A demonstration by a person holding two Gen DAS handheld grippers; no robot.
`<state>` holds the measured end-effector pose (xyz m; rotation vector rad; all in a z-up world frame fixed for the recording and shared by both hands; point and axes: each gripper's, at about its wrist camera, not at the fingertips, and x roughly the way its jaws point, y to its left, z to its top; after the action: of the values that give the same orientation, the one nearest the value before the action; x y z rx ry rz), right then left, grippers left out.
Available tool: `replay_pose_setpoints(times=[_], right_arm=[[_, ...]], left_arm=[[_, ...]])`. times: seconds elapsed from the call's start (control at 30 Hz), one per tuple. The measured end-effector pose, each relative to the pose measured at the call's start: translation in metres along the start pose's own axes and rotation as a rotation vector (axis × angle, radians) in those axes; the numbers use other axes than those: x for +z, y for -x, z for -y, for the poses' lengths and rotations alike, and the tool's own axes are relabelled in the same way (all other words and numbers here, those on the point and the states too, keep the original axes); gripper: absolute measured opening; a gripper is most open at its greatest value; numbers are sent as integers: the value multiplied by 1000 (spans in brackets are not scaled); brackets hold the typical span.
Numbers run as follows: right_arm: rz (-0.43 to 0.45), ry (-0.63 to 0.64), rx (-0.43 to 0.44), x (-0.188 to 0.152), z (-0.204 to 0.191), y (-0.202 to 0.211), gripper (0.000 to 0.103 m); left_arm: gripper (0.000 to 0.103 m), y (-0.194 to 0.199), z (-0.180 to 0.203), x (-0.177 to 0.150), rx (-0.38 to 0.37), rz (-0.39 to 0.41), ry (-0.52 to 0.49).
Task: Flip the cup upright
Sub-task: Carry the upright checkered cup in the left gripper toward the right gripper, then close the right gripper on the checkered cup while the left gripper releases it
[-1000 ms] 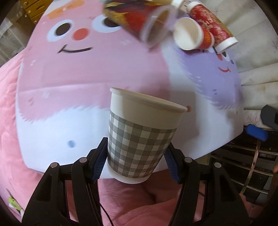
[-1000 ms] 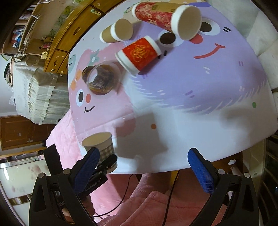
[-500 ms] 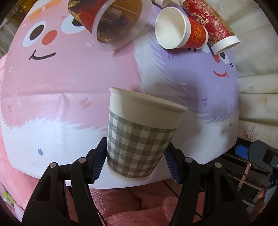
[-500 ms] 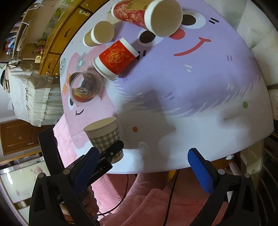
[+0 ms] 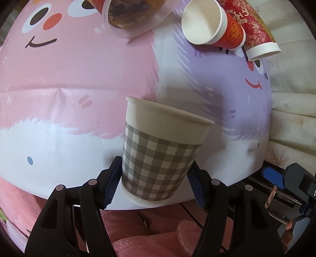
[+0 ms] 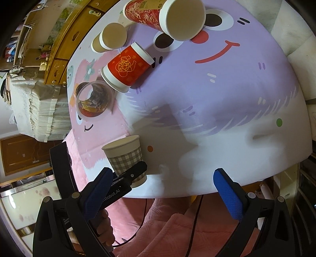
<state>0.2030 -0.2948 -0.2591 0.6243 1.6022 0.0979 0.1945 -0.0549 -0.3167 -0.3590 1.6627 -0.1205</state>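
Note:
My left gripper (image 5: pixel 154 178) is shut on a grey checked paper cup (image 5: pixel 158 156) with a white rim. It holds the cup upright at the near edge of the pink and purple cartoon mat (image 5: pixel 79 83). The cup's base looks at or just above the mat. The same cup (image 6: pixel 125 156) and the left gripper (image 6: pixel 134 172) show in the right wrist view. My right gripper (image 6: pixel 162 181) is open and empty at the mat's near edge, to the right of the cup.
Several cups lie on their sides at the far end: a clear plastic cup (image 6: pixel 92 101), a short red cup (image 6: pixel 127 68), a tall red cup (image 6: pixel 164 16) and a brown cup (image 6: pixel 110 37). A wooden cabinet (image 6: pixel 65 39) stands beyond. Pink clothing (image 5: pixel 148 233) is below.
The left gripper has carried the checked cup forward over the mat's near edge and lower. The right gripper stayed open and shifted slightly toward the table.

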Motion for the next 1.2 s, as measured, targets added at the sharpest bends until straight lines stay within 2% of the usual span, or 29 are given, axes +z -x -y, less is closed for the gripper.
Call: replay_pose_setpoints(times=[0.1,0.37,0.6,0.77,0.97,1.1,1.2], right_arm=[[-3,1,3,0,0,-1,103],[-2,8,9,-3,-5,-4,103],[12,1,6,-4,-12,-11,103],[-7,-24,48,-9,-18,-24,103],[22,-5,45,-21,-40,-40,103],[69,25,27,-26,-58,-49,103],[98,44,-16,-31,-71,-58,103]], left_arm=[[75,0,1,-2,-12,-2,5],[77,17,1,-12,-47,-11,-15],[77,49,-5,-20,-67,49,-38],[77,75,-13,-26,-71,160,-73],[77,106,-35,-34,-65,310,-100],[77,127,-54,-41,19,427,-119],[77,134,-66,-44,66,472,-156]])
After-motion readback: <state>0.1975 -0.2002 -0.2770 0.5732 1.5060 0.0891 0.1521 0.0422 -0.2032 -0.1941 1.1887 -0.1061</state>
